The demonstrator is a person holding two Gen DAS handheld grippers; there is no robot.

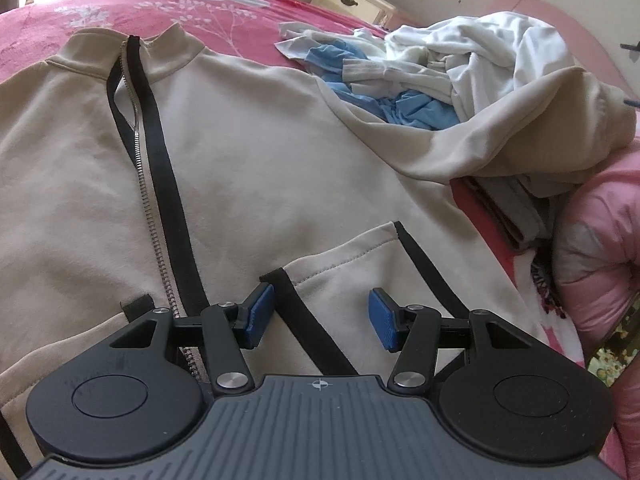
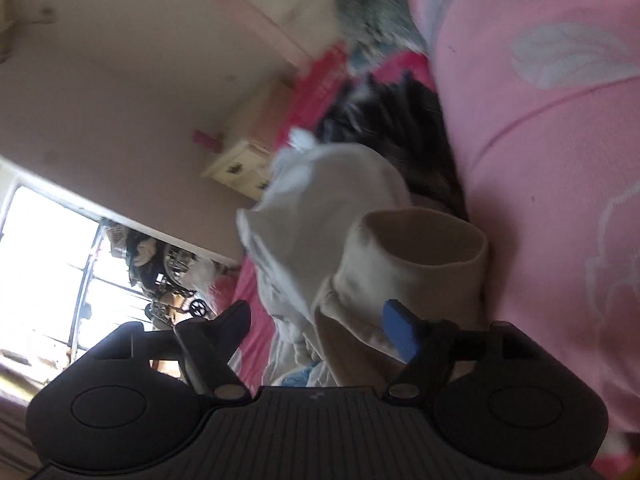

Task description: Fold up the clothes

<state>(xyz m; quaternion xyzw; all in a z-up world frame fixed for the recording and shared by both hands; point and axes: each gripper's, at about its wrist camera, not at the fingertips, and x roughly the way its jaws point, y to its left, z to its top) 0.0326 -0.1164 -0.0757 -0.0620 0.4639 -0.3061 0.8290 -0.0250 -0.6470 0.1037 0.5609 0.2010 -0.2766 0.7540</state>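
Jacket flat on bed, both grippers unloaded

The jacket lies spread front-up on the pink bed. The left gripper hovers over its lower front, jaws parted, nothing between the pads; a black-trimmed pocket sits directly beneath. Long axis runs from the hem near the gripper to the collar at upper left. Beige fabric, black-taped zip partly open at the neck. One sleeve drapes right over a pile of white and blue clothes. In the blurred right wrist view, the right gripper is released, jaws wide, the cuff just ahead, untouched.
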